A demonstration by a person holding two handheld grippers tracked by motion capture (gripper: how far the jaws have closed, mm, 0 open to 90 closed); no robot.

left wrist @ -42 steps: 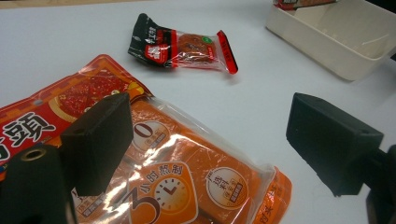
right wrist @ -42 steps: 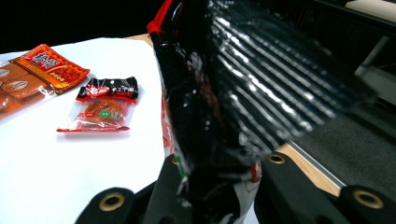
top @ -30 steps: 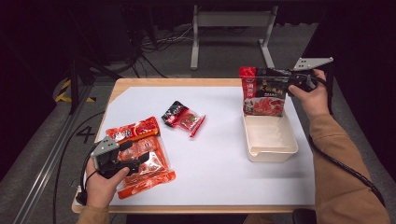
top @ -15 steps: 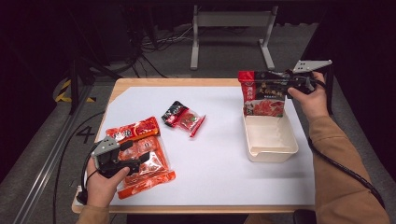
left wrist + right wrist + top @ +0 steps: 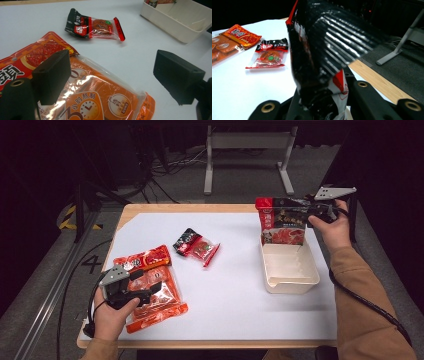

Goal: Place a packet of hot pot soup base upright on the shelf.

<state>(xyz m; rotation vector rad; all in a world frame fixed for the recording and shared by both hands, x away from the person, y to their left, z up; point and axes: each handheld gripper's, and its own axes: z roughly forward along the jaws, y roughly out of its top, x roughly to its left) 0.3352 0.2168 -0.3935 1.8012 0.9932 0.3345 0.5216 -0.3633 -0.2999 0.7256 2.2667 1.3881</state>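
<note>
A black and red pouch (image 5: 282,220) hangs upright over the far end of the white tray (image 5: 290,285), its lower edge at the tray's back wall. My right gripper (image 5: 312,211) is shut on the pouch's right edge; in the right gripper view the pouch (image 5: 324,50) rises from between the jaws of the right gripper (image 5: 322,105). My left gripper (image 5: 155,292) stands open over the large orange packet (image 5: 167,305) at the near left. In the left gripper view, the left gripper (image 5: 112,75) holds nothing, and its jaws are wide apart above the orange packet (image 5: 100,100).
A small black and red snack packet (image 5: 196,246) lies mid-table, also seen as the small packet (image 5: 95,25) in the left gripper view. The table is covered in white sheet, with a wooden border. A metal stand's legs are on the floor beyond.
</note>
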